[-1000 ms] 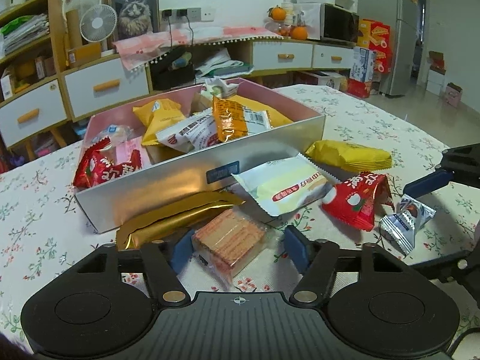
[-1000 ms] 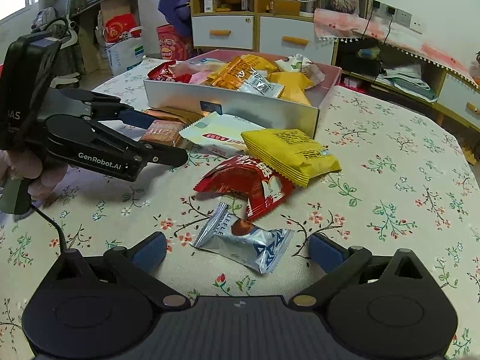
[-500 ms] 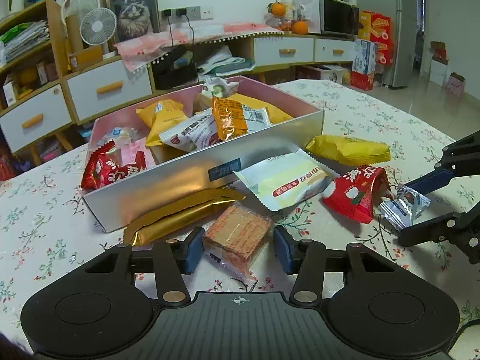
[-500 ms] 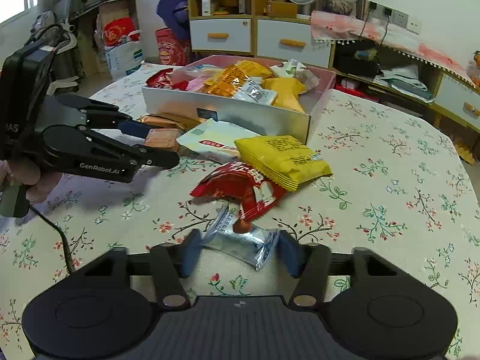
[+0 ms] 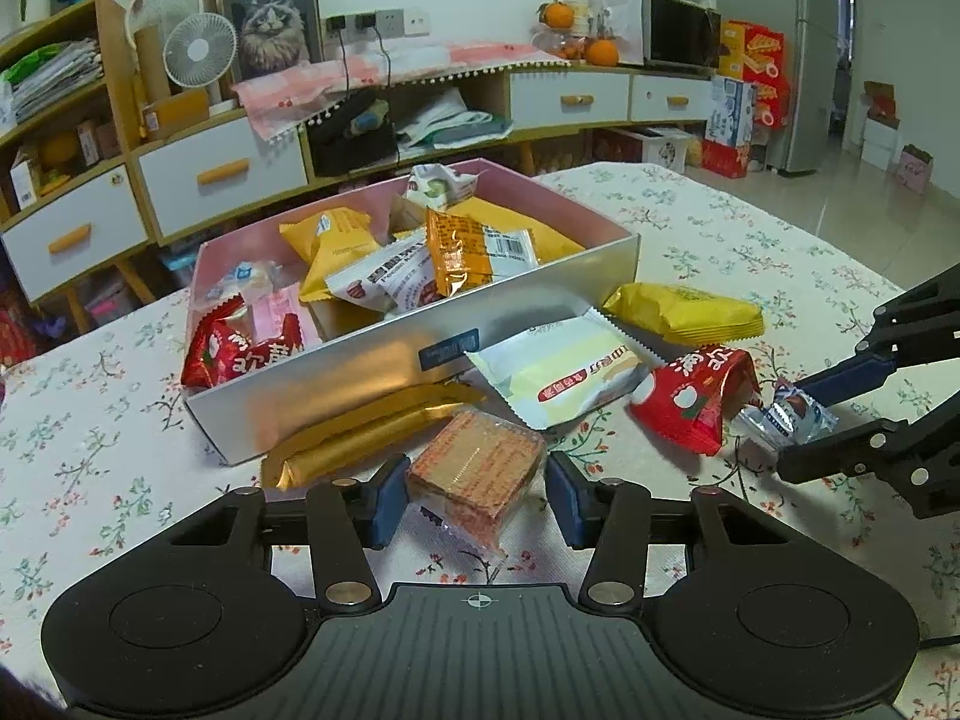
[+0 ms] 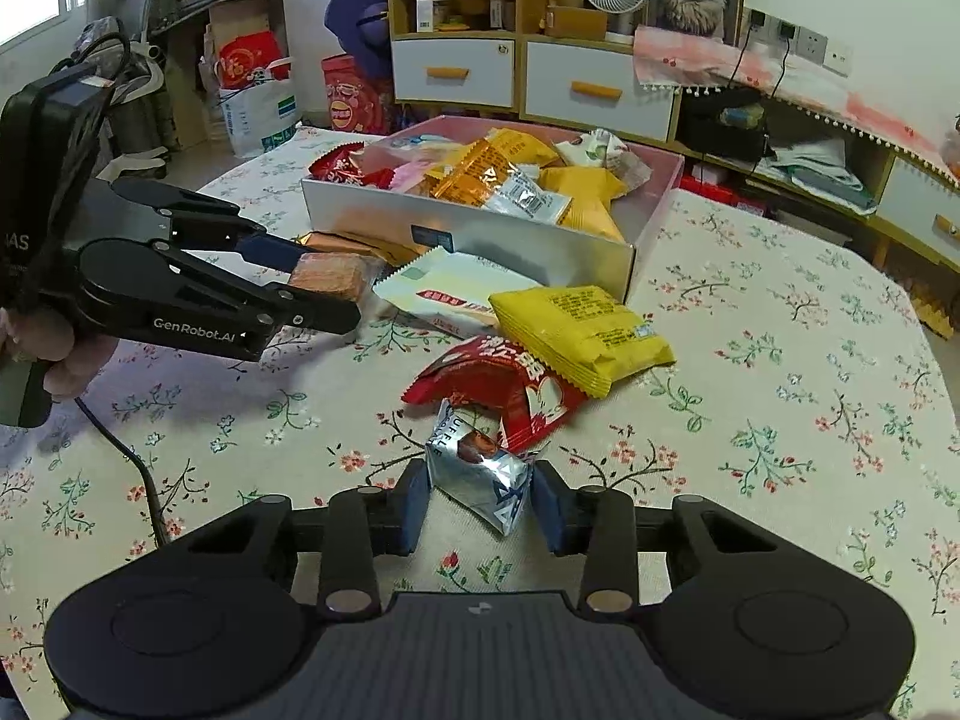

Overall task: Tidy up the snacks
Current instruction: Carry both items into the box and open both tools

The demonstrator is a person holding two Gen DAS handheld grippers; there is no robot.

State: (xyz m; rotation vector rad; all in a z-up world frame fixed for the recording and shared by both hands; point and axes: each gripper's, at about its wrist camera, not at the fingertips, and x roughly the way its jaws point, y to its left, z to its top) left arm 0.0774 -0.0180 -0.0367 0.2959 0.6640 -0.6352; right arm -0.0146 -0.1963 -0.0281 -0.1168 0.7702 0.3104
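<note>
Two snacks are in my grip. My left gripper (image 5: 474,495) has its fingers (image 5: 387,498) clenched on the wafer pack (image 5: 477,471), just in front of the gold bar (image 5: 366,435) beside the silver box (image 5: 336,384) of snacks. My right gripper (image 6: 480,507) has its fingers (image 6: 414,504) closed on the silver candy wrapper (image 6: 480,480), which touches the red packet (image 6: 504,387) on the floral worktop (image 6: 780,390). I see a yellow packet (image 6: 579,333) and a white packet (image 6: 444,294) lying between the red one and the box.
</note>
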